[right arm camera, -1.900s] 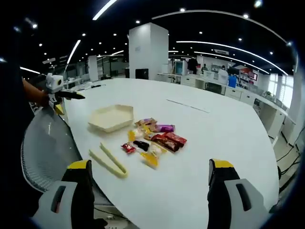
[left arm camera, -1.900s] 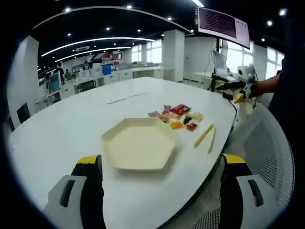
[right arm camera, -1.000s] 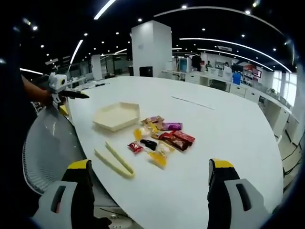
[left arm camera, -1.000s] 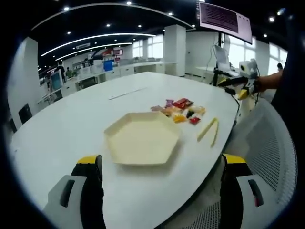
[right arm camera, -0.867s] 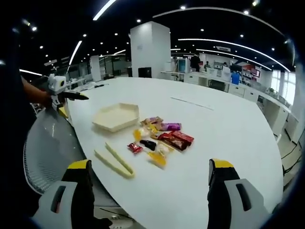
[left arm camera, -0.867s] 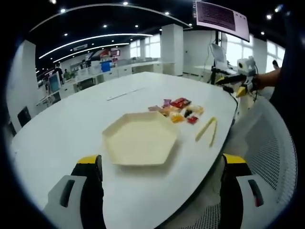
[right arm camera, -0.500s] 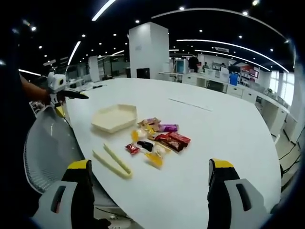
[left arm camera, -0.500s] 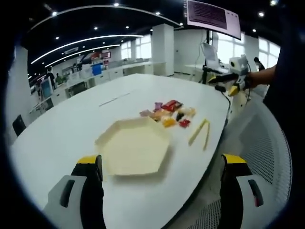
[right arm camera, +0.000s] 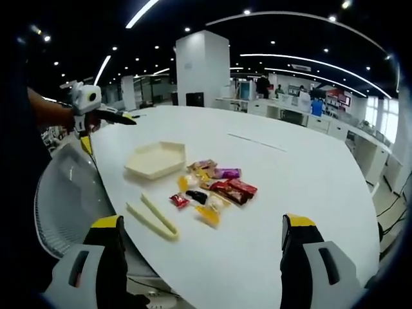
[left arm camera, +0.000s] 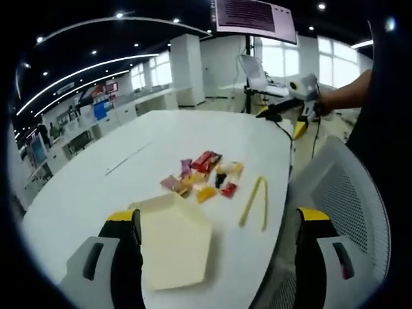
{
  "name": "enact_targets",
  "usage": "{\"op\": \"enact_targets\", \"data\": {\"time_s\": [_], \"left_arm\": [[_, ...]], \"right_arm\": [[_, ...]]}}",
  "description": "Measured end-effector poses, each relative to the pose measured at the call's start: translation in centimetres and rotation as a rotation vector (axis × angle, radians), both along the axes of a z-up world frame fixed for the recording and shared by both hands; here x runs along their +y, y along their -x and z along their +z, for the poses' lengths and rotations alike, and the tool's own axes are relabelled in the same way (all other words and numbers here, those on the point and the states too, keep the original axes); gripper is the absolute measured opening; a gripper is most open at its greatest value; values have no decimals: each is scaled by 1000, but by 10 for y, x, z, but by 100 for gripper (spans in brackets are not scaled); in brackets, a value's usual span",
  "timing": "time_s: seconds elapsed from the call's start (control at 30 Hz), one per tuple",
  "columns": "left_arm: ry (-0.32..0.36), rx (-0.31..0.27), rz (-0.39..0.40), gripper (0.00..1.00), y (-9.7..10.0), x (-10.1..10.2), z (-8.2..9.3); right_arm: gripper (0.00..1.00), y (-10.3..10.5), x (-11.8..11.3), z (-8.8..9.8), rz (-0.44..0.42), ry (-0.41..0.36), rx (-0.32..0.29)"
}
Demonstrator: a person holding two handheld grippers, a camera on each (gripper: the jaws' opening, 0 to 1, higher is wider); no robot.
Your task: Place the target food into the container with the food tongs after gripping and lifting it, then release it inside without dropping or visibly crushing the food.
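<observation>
Left gripper (left arm camera: 209, 257) is swinging in toward the tray since a second ago; in the right gripper view it (right arm camera: 96, 114) is now reaching out over the tabletop edge. Its fingers (left arm camera: 122, 254) are spread wide, holding nothing. Right gripper (right arm camera: 199, 270) fingers (right arm camera: 106, 257) are also standing wide apart and empty, hanging back off the near edge.

Hexagonal tray (right arm camera: 155, 158) is sitting just ahead of the left fingers. Tongs (right arm camera: 150, 217) are lying flat on the tabletop (right arm camera: 309, 187) just beside the snack pile (right arm camera: 209, 187), apart from both grippers.

Handling guess: tongs are looking like light springy plastic, probably slick, so gripping mid-arm is safer than near the tips. Wrapped snacks are likely light, crinkly, easy to slip or crush, so a gentle pinch across the packet's middle.
</observation>
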State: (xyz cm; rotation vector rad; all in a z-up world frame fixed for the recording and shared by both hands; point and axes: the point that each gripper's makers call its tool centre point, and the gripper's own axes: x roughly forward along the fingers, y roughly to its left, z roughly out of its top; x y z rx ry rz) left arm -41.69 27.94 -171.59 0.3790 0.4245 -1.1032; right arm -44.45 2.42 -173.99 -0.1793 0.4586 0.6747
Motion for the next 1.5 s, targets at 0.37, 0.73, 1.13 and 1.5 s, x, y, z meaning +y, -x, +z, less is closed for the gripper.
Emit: {"op": "enact_targets", "data": {"time_s": [0.37,0.73,1.13,1.5], "left_arm": [[-44,17,-110,91,0,-40,-6],[-163,32,-255,79,16,-71,-55],[-280,104,-304,60,22,-83,-110],[-371,130,-311,40,30,-89,-136]], "right_arm": [[100,4,1,-2,-4,-13,8],[100,4,3,-3,-16,-34,13],[100,2,-3,-4,-41,-42,18],[100,7,-10,-10,-63,-47,41]]}}
